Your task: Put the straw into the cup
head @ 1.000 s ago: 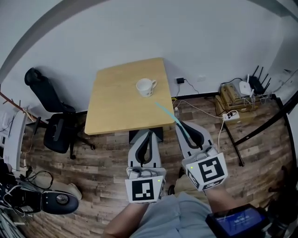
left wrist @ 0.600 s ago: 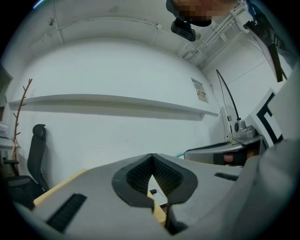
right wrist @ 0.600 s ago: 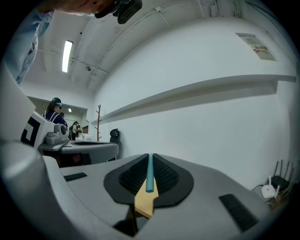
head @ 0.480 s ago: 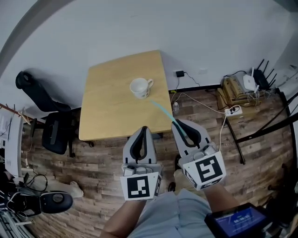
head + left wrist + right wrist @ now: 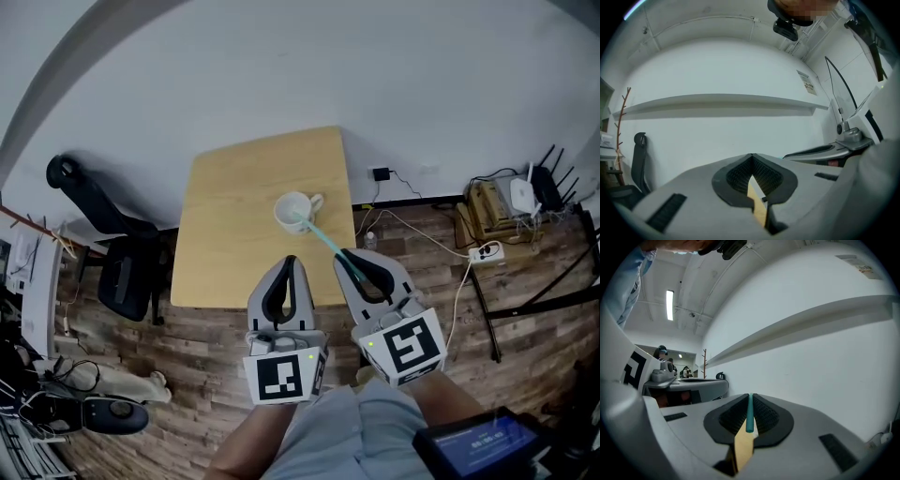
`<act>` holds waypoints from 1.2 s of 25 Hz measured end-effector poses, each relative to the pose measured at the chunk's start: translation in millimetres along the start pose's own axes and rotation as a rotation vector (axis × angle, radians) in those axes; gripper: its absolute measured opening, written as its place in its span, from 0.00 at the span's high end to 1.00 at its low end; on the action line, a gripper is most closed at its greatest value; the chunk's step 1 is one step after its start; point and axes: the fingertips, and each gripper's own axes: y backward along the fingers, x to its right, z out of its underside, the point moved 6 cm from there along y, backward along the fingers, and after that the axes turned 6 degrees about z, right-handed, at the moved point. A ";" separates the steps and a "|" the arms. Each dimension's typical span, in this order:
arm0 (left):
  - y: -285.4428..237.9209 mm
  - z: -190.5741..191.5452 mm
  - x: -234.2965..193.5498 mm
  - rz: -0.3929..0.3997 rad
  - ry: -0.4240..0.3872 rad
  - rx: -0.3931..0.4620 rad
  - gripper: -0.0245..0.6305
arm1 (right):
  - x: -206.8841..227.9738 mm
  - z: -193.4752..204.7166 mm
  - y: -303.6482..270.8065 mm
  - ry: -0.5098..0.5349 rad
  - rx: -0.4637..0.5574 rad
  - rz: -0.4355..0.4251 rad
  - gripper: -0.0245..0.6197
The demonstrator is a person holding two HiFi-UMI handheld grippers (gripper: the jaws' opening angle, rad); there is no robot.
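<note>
Here my right gripper (image 5: 351,259), clamped on the teal straw (image 5: 324,240), aims it forward-left, tip at the rim of the cup (image 5: 287,210); my left gripper (image 5: 289,264) is closed, empty.

Teal straw, white cup, pale wood table.
Straw (image 5: 323,239) teal; cup (image 5: 294,210) plain white; table (image 5: 234,206) light yellow-tan wood. Left gripper (image 5: 288,262) and right gripper (image 5: 349,255) grey with black ribbed pads (image 5: 768,418); marker cubes (image 5: 282,377) white with black square patterns. Floor (image 5: 525,328) lower frame, brown planks. Wall (image 5: 309,66) upper frame, white. Chair (image 5: 122,272) at left, black.
</note>
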 end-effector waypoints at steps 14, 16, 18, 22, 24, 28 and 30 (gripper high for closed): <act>-8.0 -2.9 -32.8 -0.111 0.005 0.038 0.97 | 5.0 -14.0 -50.5 0.051 0.021 -0.078 0.92; -9.8 0.7 -40.2 -0.110 0.011 0.029 0.97 | 3.8 -11.6 -58.3 0.054 0.009 -0.073 0.92; -14.1 4.5 -47.9 -0.103 0.021 0.022 0.97 | 3.1 -8.4 -66.3 0.055 -0.007 -0.065 0.92; -27.6 11.8 -63.2 -0.079 0.041 0.013 0.97 | 3.6 1.0 -80.7 0.054 -0.045 -0.044 0.92; -35.2 18.1 -69.9 -0.065 0.057 0.004 0.97 | 4.7 9.7 -86.7 0.047 -0.069 -0.033 0.92; -52.1 33.2 -78.6 -0.035 0.099 -0.015 0.97 | 9.7 31.3 -99.2 0.032 -0.126 -0.009 0.92; -58.2 42.1 -82.5 -0.021 0.095 -0.037 0.97 | 11.6 41.0 -106.1 0.027 -0.157 -0.001 0.92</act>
